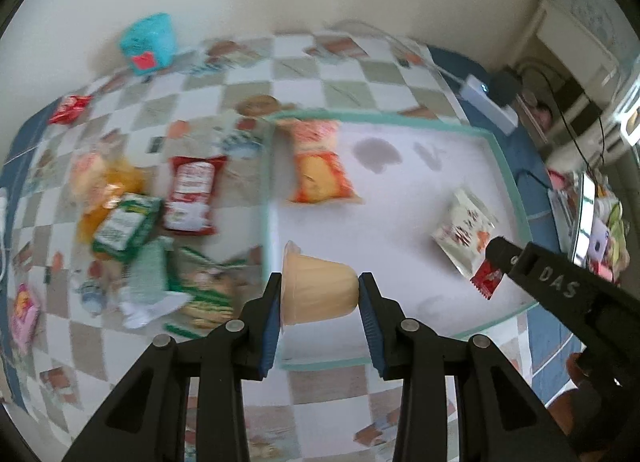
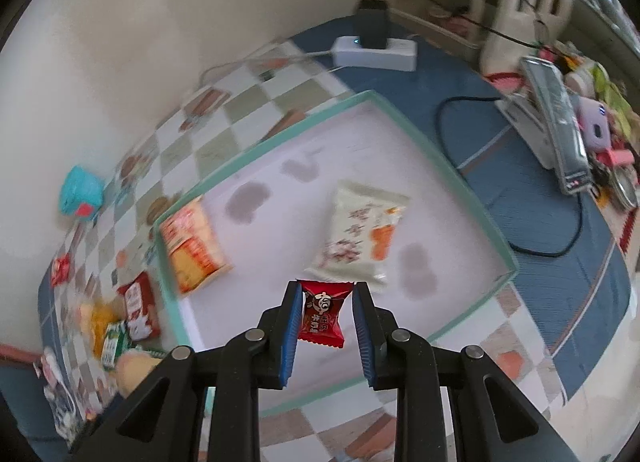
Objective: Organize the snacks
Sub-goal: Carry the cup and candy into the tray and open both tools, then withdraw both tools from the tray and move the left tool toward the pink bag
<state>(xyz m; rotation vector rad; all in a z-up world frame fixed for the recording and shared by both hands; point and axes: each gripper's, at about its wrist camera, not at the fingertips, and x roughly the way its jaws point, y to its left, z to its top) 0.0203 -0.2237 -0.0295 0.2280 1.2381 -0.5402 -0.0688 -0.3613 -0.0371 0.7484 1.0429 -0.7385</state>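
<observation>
My left gripper (image 1: pixel 319 294) is shut on a peach-coloured jelly cup (image 1: pixel 316 289), held on its side above the near left edge of the white tray (image 1: pixel 496 149). My right gripper (image 2: pixel 323 312) is shut on a small red candy (image 2: pixel 322 314) above the tray's near part; it also shows in the left wrist view (image 1: pixel 489 281). In the tray lie an orange snack bag (image 1: pixel 320 169) and a white snack packet (image 1: pixel 466 232). Left of the tray lie a red packet (image 1: pixel 192 193), a green box (image 1: pixel 126 227), yellow bags (image 1: pixel 104 185) and green-striped packets (image 1: pixel 200 294).
A teal tissue pack (image 1: pixel 149 41) and a small red packet (image 1: pixel 70 107) lie at the back left by the wall. A white power strip (image 2: pixel 374 49) with a black plug and cables sits beyond the tray. Cluttered items (image 2: pixel 560 133) stand at the right.
</observation>
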